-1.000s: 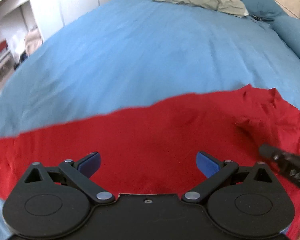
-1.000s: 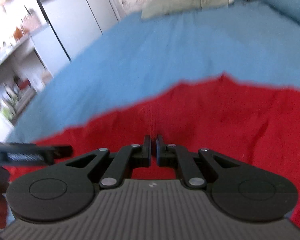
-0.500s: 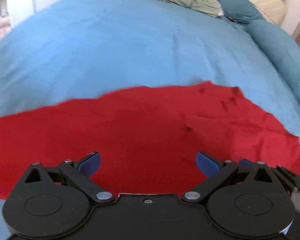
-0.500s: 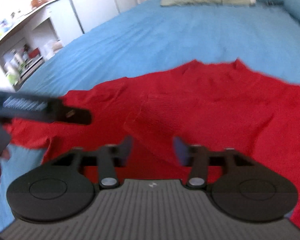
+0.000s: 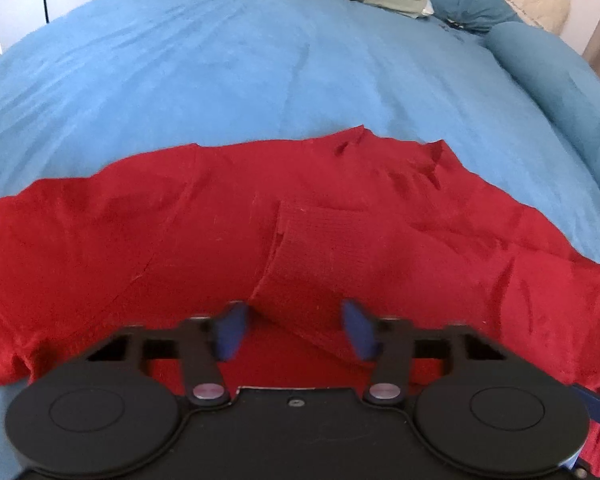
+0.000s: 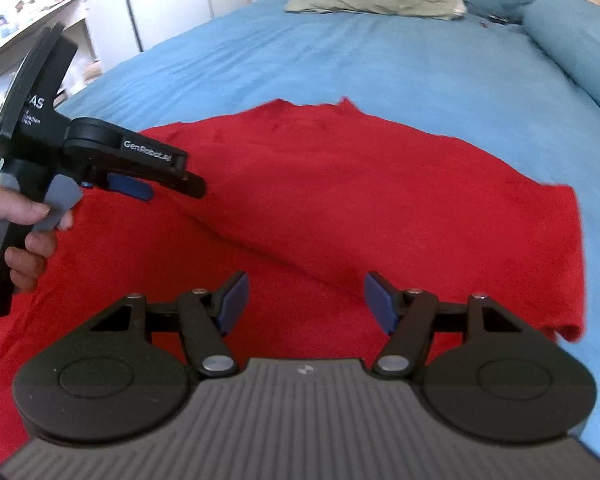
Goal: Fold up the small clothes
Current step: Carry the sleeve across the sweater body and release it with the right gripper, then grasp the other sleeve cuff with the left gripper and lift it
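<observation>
A red garment (image 5: 300,248) lies spread on the blue bed (image 5: 260,80), with one sleeve folded across its body so that the ribbed cuff (image 5: 316,256) rests on the fabric near the middle. The left gripper (image 5: 296,332) hovers above the garment with its jaws partly open; the blue pads (image 5: 230,332) stand on either side of the cuff's lower end and hold nothing. In the right wrist view, the left gripper (image 6: 172,188) is seen from the side, held by the left hand (image 6: 24,232), above the garment's left portion. The right gripper (image 6: 306,304) is wide open and empty above the near edge of the garment (image 6: 380,200). A diagonal fold ridge runs between its pads (image 6: 234,304). A green pillow (image 6: 376,0) lies at the far end of the bed (image 6: 340,60), with blue pillows (image 6: 572,36) beside it. A white shelf (image 6: 40,20) stands at the left.
</observation>
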The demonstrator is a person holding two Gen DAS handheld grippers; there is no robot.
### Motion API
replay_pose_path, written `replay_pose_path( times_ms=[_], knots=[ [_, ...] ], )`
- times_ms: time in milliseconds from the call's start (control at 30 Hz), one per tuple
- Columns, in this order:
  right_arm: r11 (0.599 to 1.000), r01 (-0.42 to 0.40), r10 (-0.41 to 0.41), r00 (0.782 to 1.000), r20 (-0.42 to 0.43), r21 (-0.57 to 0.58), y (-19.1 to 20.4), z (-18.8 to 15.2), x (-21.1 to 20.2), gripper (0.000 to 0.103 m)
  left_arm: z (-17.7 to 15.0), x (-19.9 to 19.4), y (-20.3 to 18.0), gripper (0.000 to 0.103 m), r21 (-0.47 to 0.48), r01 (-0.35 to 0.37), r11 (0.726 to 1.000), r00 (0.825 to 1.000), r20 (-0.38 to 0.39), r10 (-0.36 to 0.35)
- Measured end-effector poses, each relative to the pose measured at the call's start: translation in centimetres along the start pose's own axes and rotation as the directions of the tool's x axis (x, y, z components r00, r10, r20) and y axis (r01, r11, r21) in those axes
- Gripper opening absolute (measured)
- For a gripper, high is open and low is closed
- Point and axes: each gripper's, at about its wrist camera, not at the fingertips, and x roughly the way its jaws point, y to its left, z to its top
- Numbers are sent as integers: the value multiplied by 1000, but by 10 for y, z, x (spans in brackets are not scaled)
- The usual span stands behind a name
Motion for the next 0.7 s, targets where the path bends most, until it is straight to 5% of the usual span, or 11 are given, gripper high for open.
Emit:
replay_pose_path(
  times_ms=[67, 100, 267, 500, 567, 700],
  knots=[
    [1000, 3, -3, 1000, 3, 25, -8, -4, -5, 80, 1, -1, -2, 24, -9, -2, 1000, 1000, 19, 2],
    [999, 2, -2, 1000, 3, 34, -11, -6, -6, 80, 3, -2, -3, 5, -10, 6, 1000, 1000, 19, -6],
    [999, 6, -6, 1000, 1, 39, -11, -10, -7, 80, 16, -26, -10, 5, 13, -16, 1000, 993, 115, 14],
    [997, 14, -12, 1000, -21, 80, -14, -10, -7, 81, 27, -79, 11, 5, 2, -112, 994, 942, 320, 105],
    [995, 23, -21, 1000, -19, 94, -17, -11, -6, 82, 20, -79, 23, 5, -9, -149, 989, 934, 326, 143],
    [987, 80, -78, 997, -20, 139, -33, -12, -3, 84, -3, -60, 47, 6, -44, -166, 985, 951, 257, 172]
  ],
)
